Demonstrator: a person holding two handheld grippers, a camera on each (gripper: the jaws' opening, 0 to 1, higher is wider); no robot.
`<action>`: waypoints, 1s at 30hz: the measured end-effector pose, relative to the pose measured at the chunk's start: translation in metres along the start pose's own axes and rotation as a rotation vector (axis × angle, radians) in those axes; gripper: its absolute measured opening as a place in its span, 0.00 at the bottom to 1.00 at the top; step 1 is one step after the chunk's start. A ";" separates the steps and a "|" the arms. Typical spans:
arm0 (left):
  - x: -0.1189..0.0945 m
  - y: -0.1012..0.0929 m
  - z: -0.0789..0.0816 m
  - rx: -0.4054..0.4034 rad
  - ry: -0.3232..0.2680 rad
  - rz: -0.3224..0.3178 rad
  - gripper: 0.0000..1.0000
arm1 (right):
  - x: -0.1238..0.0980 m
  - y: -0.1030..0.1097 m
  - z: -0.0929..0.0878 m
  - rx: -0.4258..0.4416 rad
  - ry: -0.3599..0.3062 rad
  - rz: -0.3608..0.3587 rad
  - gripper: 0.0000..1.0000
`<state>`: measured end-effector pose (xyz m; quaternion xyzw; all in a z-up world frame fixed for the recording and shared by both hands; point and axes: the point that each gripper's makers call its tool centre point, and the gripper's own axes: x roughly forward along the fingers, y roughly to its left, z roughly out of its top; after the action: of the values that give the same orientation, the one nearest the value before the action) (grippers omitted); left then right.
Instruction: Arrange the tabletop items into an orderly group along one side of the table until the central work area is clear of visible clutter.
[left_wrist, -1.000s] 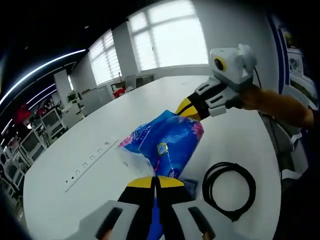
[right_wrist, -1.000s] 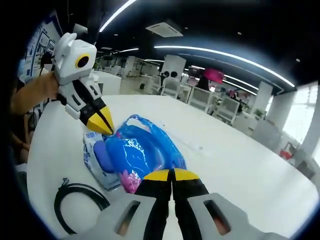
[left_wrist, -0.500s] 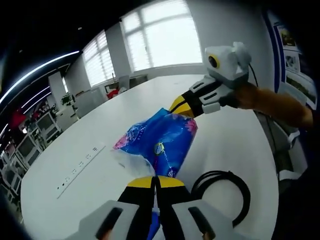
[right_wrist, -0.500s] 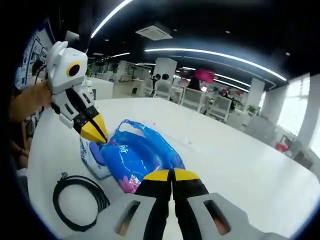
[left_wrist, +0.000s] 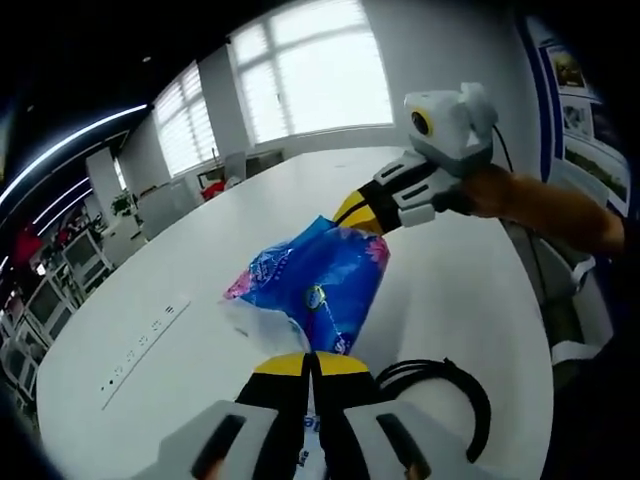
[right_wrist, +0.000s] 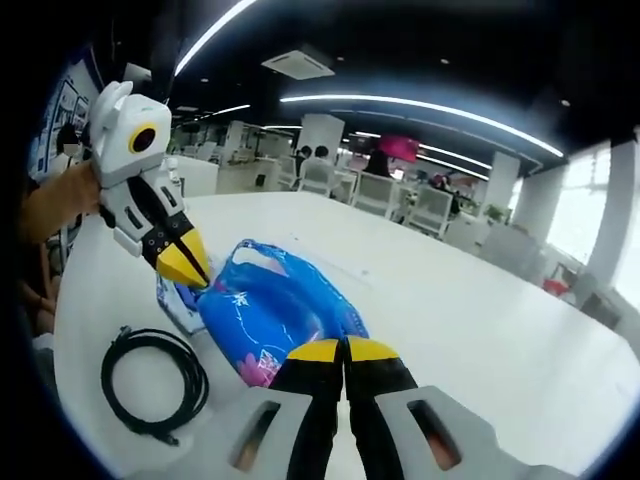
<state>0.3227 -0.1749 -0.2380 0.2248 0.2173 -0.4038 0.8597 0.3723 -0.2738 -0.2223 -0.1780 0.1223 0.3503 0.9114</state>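
Package (left_wrist: 315, 280) in blue plastic, printed in pink at one end, held between two grippers above a white table (left_wrist: 150, 330). In the left gripper view, the left gripper (left_wrist: 311, 362) has its yellow-tipped jaws closed together on the near edge of the package; the right gripper (left_wrist: 352, 212) enters from the right and pinches the far end. In the right gripper view the roles reverse: the right gripper (right_wrist: 345, 349), jaws together, clamps the near pink-printed end of the package (right_wrist: 275, 305), and the left gripper (right_wrist: 185, 265) grips its far left corner. A sleeve (left_wrist: 545, 205) in orange shows behind the right gripper.

Coiled black cable (right_wrist: 150, 380) lies on the table just beside the package, near and to the left in the right gripper view; in the left gripper view the cable (left_wrist: 440, 390) sits near and to the right.

Over the last second the cable has slid nearer to the bottom of both views and the table's inset strip (left_wrist: 140, 342) has shifted, while the package keeps its place between the jaws. This suggests a two-handed carry in progress, the package being transported toward one side of the table. The cable probably remains to be gathered afterward.
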 end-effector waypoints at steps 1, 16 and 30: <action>0.000 -0.001 0.000 0.001 0.000 0.001 0.00 | 0.000 0.000 0.000 0.001 0.000 0.000 0.00; 0.004 -0.016 -0.008 0.000 0.013 -0.014 0.00 | 0.001 0.004 -0.008 0.002 0.010 0.001 0.00; 0.026 -0.014 -0.019 -0.028 0.030 -0.031 0.00 | 0.010 -0.004 -0.039 0.036 0.035 0.010 0.00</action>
<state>0.3234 -0.1878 -0.2710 0.2155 0.2391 -0.4104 0.8532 0.3780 -0.2866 -0.2606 -0.1671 0.1456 0.3494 0.9104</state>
